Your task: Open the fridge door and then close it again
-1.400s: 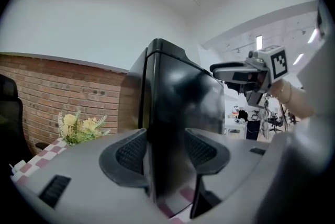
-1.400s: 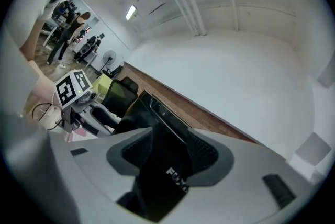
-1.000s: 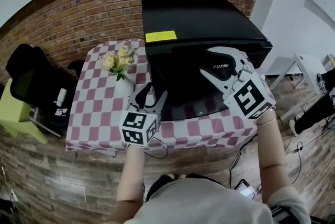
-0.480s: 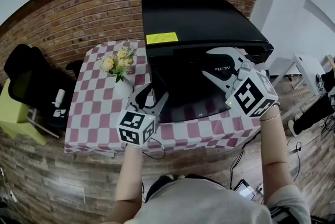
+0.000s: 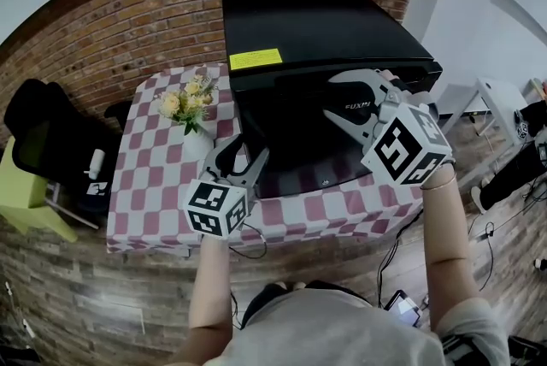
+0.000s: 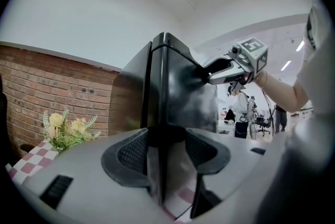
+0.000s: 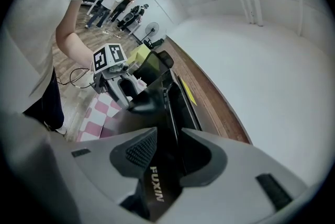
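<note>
At the far left of the head view a black chair stands beside the tabletop, which wears a pink-and-white checked cloth. A white vase of pale yellow flowers sits near the upper left of the cloth, in front of a brick wall.

Just right of the vase, in the lower middle of the frame, the left gripper points at the lower left corner of the fridge door. Its own view shows its fingers apart, with the door's left edge standing upright in the gap between them (neither pad looks pressed against it).

The fridge, a small black one, stands on the right half of the tabletop with its back to the wall and a yellow label on its top near the front. The door faces the person, and whether it is fully closed cannot be told.

At the right, the right gripper reaches the door's upper right corner, one finger over the top edge and the other on the front face. Its fingers have just been closing. They still stand apart with the door's edge between them, and no firm clamp shows.
</note>
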{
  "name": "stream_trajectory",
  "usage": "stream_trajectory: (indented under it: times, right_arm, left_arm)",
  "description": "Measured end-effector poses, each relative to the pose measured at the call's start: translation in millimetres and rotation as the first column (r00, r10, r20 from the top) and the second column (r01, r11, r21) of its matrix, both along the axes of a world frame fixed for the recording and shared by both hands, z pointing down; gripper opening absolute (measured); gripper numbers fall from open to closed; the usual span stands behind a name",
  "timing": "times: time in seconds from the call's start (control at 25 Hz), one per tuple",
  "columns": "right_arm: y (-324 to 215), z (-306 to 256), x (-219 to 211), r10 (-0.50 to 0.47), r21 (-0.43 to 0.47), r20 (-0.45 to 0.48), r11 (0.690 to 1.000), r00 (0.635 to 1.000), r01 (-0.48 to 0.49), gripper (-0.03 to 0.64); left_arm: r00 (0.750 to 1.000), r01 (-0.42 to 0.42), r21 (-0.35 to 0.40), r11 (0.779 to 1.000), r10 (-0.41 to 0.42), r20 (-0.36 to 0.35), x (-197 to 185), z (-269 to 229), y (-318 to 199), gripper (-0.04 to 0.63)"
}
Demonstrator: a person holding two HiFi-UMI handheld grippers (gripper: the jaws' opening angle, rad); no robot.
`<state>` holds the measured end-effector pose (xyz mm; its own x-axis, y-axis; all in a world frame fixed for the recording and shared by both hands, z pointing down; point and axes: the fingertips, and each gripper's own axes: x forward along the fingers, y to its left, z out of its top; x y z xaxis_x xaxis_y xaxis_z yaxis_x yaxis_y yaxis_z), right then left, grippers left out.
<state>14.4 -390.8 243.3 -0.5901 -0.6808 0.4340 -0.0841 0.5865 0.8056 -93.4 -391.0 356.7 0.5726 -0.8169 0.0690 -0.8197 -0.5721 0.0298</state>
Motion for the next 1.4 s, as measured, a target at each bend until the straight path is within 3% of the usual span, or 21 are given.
stream_trajectory:
  times: [0.6,0.8,1.2,1.4]
  right_arm:
    - [2,0,1,0.004,0.027,-0.02,1.0,1.0,-0.004,0.138]
    - [20,1,6,-0.015,0.0,-0.025,1.0,1.0,0.015,0.141]
    - [35,-1,11,-0.02,0.016,0.052,1.0,0.998,0.019,0.152]
    - [41,-5,14,0.014,0.028,0.143,0.999,0.99,-0.018,0.165]
  left_arm:
    - [1.0,0.016,-0.011,1.0,-0.016,0.012,1,0,3,0.213]
    - [1.0,0.008,0.013,1.0,-0.008,0.0,6,0,29,0.209]
    - [0.999,-0.033,-0.007,0.999,0.033,0.019,8,1,52,0.187]
    - [0.994,-0.094,-0.01,0.996,0.094,0.052,15,1,64,0.187]
